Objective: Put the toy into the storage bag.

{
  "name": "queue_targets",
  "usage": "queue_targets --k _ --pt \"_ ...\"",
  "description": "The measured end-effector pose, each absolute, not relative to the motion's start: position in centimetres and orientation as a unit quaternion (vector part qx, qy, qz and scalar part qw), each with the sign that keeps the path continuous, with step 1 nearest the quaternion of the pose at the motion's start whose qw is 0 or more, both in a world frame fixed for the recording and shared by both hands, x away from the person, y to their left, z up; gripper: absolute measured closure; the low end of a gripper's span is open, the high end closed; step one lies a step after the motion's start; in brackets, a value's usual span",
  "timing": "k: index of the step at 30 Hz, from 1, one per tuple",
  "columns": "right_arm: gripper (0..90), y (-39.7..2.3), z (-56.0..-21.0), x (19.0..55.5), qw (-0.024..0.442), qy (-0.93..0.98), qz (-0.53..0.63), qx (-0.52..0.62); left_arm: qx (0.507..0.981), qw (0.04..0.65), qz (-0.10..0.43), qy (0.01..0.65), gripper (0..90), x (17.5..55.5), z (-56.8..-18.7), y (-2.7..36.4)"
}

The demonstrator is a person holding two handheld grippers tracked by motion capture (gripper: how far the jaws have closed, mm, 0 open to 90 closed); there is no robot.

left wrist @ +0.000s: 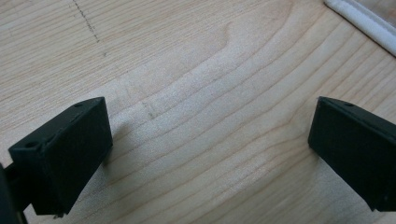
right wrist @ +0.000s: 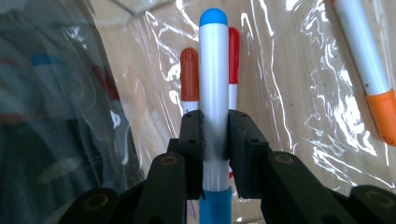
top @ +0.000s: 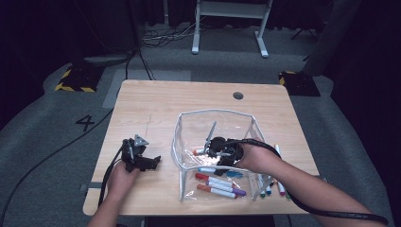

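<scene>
A clear plastic bag (top: 176,142) with a white rim stands open on the wooden table (top: 146,104). My right gripper (top: 222,158) reaches down inside it, shut on a white marker with blue ends (right wrist: 214,70). In the right gripper view the jaws clamp the marker's barrel, and an orange-red marker (right wrist: 189,74) and a red marker (right wrist: 233,51) lie under it on the bag's floor. An orange-capped marker (right wrist: 369,70) lies off to the right. My left gripper (top: 153,162) rests low over bare wood left of the bag, open with nothing between its fingers (left wrist: 65,158).
Several more markers (top: 217,187) lie in the bag's near part. A few markers (top: 279,179) sit on the table just right of the bag, near the front edge. A round cable hole (top: 238,95) is at the table's far side.
</scene>
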State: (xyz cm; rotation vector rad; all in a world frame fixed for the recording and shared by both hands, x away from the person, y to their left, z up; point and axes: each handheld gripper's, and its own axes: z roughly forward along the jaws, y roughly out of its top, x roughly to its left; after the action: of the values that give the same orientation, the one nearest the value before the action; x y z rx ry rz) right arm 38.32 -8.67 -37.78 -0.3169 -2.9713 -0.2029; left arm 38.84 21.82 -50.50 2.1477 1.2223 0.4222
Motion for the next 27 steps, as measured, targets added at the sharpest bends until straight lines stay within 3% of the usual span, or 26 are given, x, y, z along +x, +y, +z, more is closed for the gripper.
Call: queue_targets --k 10,11,12,13,27 --pt "75.3 -8.0 -39.6 38.5 0.078 -0.991 -0.017 -0.104 0.814 0.312 0.160 0.463 0.0 38.8 -50.5 21.8" --pt "71.0 -8.0 -39.8 38.6 0.079 -0.991 -0.017 -0.104 0.814 0.312 0.160 0.462 0.0 38.8 -50.5 21.8" --pt "57.7 -8.1 -39.9 38.6 0.082 -0.991 -0.019 -0.102 0.814 0.312 0.160 0.462 0.0 38.8 -50.5 21.8" --pt "51.3 -8.1 -39.9 38.7 0.082 -0.991 -0.022 -0.099 0.814 0.313 0.160 0.462 0.0 38.8 -50.5 21.8" --pt "44.1 -9.5 -33.9 39.6 0.025 -0.976 -0.148 -0.155 0.815 0.313 0.160 0.460 0.0 38.9 -50.5 21.8"
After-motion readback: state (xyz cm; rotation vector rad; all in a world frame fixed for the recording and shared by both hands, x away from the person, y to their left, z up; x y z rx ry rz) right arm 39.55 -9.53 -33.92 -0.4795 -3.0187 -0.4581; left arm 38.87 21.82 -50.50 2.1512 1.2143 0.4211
